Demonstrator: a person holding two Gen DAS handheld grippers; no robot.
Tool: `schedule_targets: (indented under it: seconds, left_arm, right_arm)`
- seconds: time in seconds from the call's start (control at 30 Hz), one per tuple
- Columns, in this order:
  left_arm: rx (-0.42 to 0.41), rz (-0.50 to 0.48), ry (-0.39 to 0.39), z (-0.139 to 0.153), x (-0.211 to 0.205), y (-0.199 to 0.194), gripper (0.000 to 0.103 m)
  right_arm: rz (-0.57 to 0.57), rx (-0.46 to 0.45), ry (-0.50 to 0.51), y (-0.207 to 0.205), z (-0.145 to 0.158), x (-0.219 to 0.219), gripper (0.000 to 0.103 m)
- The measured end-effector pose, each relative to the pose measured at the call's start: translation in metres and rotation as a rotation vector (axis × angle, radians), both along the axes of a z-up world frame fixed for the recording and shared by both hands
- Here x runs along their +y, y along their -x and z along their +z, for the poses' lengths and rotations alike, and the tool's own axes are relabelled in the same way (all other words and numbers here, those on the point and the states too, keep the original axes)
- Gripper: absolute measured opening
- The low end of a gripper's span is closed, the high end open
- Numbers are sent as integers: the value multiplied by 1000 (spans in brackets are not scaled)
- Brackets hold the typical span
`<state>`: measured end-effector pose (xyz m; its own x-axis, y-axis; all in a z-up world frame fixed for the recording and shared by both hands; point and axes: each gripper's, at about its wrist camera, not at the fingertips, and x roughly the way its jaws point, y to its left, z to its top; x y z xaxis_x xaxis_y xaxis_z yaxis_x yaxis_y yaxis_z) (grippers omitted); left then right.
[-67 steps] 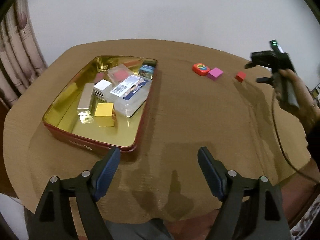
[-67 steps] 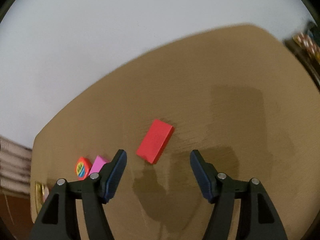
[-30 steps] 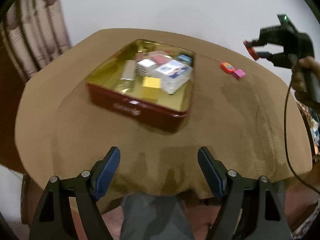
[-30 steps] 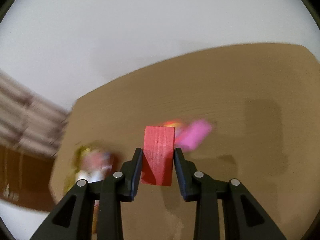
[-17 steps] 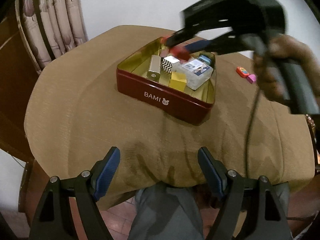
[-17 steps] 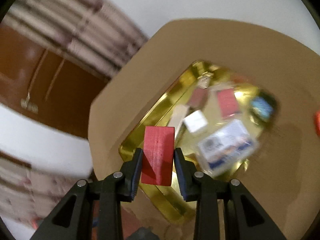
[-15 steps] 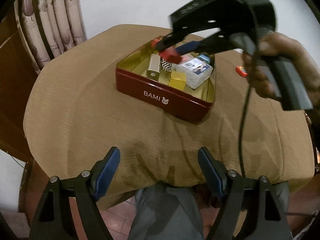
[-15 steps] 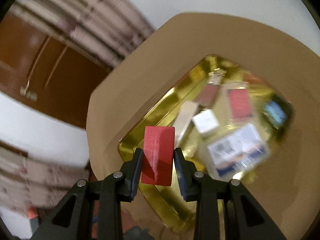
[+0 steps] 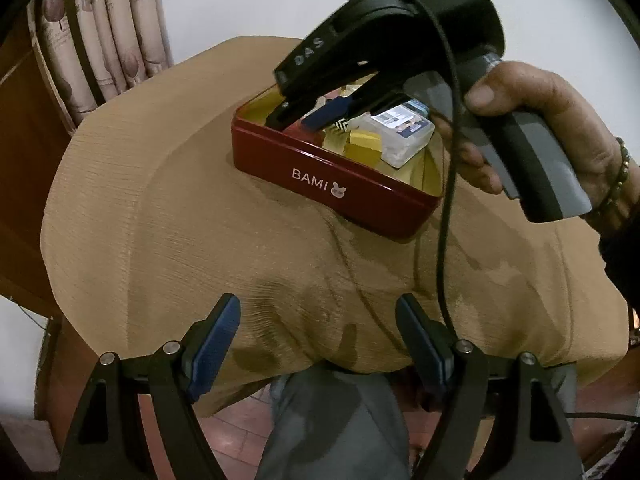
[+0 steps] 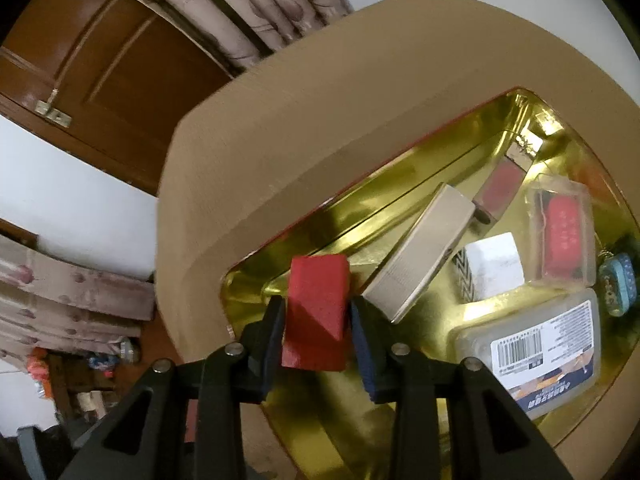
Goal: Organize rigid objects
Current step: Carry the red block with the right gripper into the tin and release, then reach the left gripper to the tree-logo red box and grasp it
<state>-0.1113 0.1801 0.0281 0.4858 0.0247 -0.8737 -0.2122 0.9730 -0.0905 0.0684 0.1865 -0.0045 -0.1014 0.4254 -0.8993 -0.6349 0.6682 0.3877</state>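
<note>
While the red block (image 10: 316, 312) is pinched between the pads of our right gripper (image 10: 318, 320), we hold it over the near-left corner of the red tin (image 9: 332, 188), low inside the rim, so this item is almost delivered but not yet let go. In the right wrist view the block hangs above the gold floor of the tin, just beside a long silver box (image 10: 420, 256) that lies tilted across the bottom; we cannot tell whether the block touches the floor yet.

Our left gripper (image 9: 318, 344) stands spread wide and holds nothing, hovering near the front edge of the surface (image 9: 200, 220), well apart from the tin.

Much of the sorting looks done, we judge. Already in the tin lie the silver box, a white cube with a zigzag side (image 10: 494, 266), a clear case with a red insert (image 10: 562, 232), a large clear plastic box with a barcode label (image 10: 544, 352), a small blue tin (image 10: 620, 288) and, in the left wrist view, a yellow cube (image 9: 362, 146).

What is left for this piece is to open the right gripper and free the block in the bare corner. Whether other loose things remain outside the tin we cannot say: the part of the cloth-covered surface that shows here carries none, but much of it is hidden behind the right gripper and our hand (image 9: 552, 120).
</note>
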Motion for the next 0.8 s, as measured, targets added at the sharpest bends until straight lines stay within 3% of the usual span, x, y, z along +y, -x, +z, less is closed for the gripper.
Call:
schedule_targets:
  seconds: [0.17,0.27,0.33,0.37,0.43,0.53,0.6,0.73,0.8]
  left_arm:
    - [-18,-8,-34,0,-9,1,76]
    - [-35,-33,-50,3,-17,3,76]
    - [-62,-67,-59,8,-25,6,76]
    - [-68,-81,-63,10,-28,7,76]
    - [-84,-125,-65,13,-39,9,76]
    - [-92,-199,-65,19,-60,3,76]
    - [-89,-232,-52,23,-74,-8,76]
    - [-77,-260,2,34,-102,-50,76]
    - [-72,-259,74,43,-118,-81,76]
  right_arm:
    - [-28,-12,-62,0,11,-9,37]
    - [-156,-83,-211,-5,45,-62,37]
    - [-303,-186,-253,-4,64,-119,37]
    - [-363,-259,-234,0,71,-150,37]
    - [-509,-430,-84,10,79,-224,37]
    - [-628,-549,142,21,71,-312,37]
    - [-708,-595,331,30,57,-373,37]
    - [-811,-600,445,45,40,-458,37]
    - [-844,-600,439,52,31,-482,37]
